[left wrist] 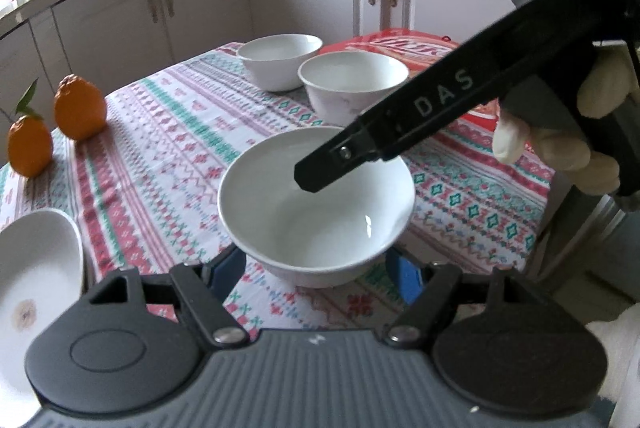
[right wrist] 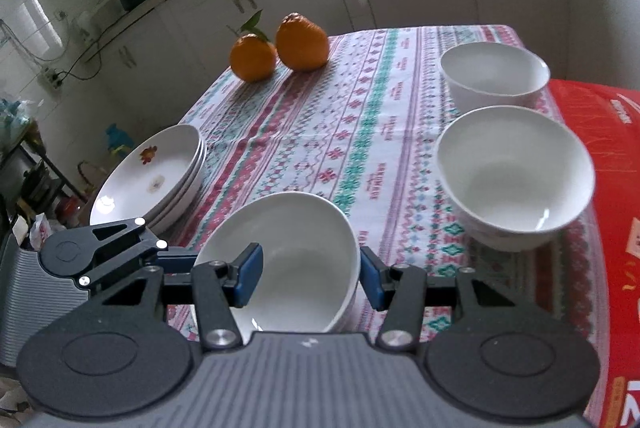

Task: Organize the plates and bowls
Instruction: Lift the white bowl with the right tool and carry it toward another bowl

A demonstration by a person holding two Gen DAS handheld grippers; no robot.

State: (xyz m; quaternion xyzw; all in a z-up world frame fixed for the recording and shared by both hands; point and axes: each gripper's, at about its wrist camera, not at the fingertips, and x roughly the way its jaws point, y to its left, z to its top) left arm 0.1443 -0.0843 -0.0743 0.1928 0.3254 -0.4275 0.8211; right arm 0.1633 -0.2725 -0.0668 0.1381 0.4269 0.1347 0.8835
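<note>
Blue pads [left wrist: 404, 278] of L gripper [left wrist: 316, 272] sit narrow-to-mid, one on each side of a white bowl's [left wrist: 316, 204] lower wall and apparently touching it, so the L fingers clamp the bowl btwn them. It can't be told whether the bowl's foot rests on the tablecloth [left wrist: 168, 132].

R gripper [right wrist: 310, 276] straddles the same bowl's wall. One pad [right wrist: 248, 276] is inside the bowl and the other is just outside, right against the wall. The gap is fairly narrow, but whether the pads actually pinch the wall can't be told. From the L wrist cam, one black R finger slants in from upper right w/ its tip over the bowl's far inner side. A white-gloved hand [left wrist: 560, 140] holds that tool.

Beyond the fingers, slightly right, stand two more white bowls close together, the nearer bowl [left wrist: 352, 84] and the farther bowl [left wrist: 280, 62]. Both are upright and well apart from the held one. A red box [right wrist: 612, 168] lies right of them.

Left of the L fingers is a stack of plates [right wrist: 148, 172] w/ a flower print on top, near the table edge. Two oranges [left wrist: 80, 108] stand far ahead-left, side by side.
</note>
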